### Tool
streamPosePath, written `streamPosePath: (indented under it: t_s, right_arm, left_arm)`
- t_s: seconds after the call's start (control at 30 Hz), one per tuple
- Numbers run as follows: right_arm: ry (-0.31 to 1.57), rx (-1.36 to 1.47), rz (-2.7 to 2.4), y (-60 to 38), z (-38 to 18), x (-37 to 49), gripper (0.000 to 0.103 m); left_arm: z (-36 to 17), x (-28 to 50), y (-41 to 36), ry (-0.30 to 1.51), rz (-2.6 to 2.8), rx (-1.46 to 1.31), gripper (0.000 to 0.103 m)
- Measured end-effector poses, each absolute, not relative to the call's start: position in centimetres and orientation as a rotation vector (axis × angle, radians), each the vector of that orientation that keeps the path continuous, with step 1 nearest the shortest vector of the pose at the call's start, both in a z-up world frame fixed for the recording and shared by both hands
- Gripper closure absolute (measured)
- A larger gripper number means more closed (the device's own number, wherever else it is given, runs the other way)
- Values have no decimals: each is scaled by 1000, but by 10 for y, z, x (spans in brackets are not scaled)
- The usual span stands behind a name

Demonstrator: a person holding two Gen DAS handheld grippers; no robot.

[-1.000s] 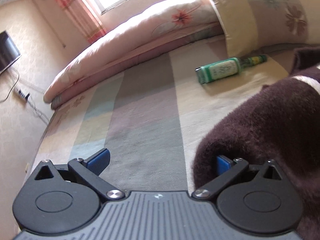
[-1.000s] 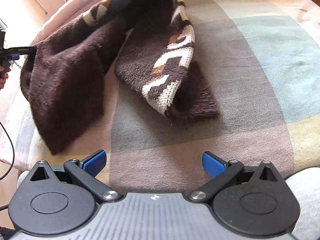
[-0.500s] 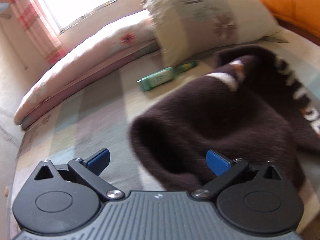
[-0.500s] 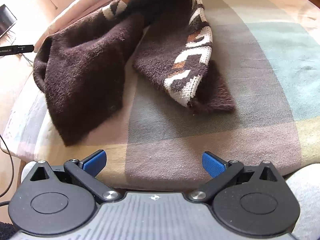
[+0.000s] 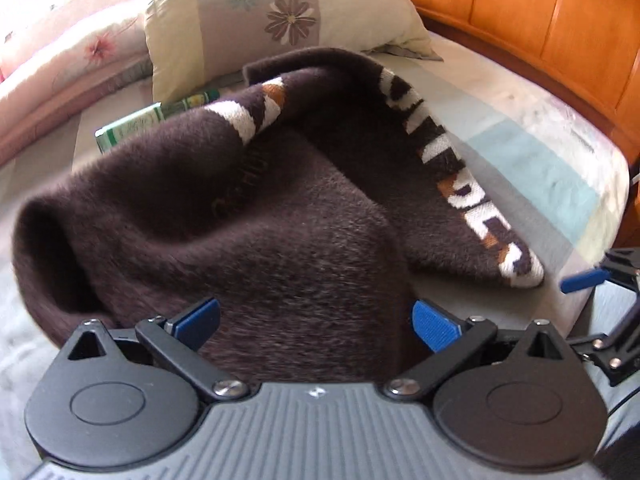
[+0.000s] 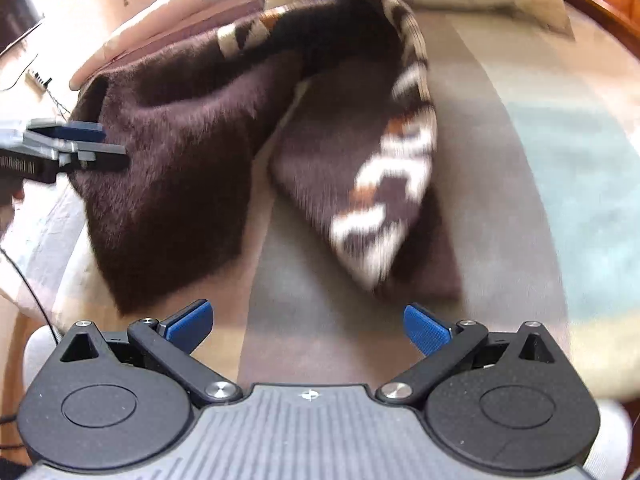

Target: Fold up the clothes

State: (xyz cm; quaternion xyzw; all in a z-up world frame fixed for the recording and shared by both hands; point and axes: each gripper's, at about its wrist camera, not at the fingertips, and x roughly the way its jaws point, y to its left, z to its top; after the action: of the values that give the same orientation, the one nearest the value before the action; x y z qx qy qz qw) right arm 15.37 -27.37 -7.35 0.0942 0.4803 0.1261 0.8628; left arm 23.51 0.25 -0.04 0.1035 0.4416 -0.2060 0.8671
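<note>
Swung round since a second ago, the left gripper [image 5: 316, 320] now faces the dark brown sweater [image 5: 248, 216] that fills the middle of its view, blue fingers spread wide with the fuzzy knit beneath and between them but not pinched. Heaped on the striped bed [image 6: 540, 160], the sweater shows its white-and-orange patterned band [image 6: 384, 200] at centre right of the right wrist view. At the bottom there the right gripper [image 6: 308, 324] hangs with fingers apart over bare sheet, while a green bottle [image 5: 132, 126] peeks out behind the sweater at upper left, below the floral pillow [image 5: 260, 12].
</note>
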Motion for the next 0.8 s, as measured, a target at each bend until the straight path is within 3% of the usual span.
streamPosePath:
  t_s: [0.33,0.53,0.8]
  right_arm:
    - [954,78,313,-256,-76,269,0]
    - [1001,9,251,-239,-107,334,0]
    - [994,-163,162,-231,-120,347,0]
  left_arm:
    - [-13,205,4,860,-360,181,1]
    - [-10,198,22,828,-301,106,1]
    - [-12,197,20,834,-297,86,1]
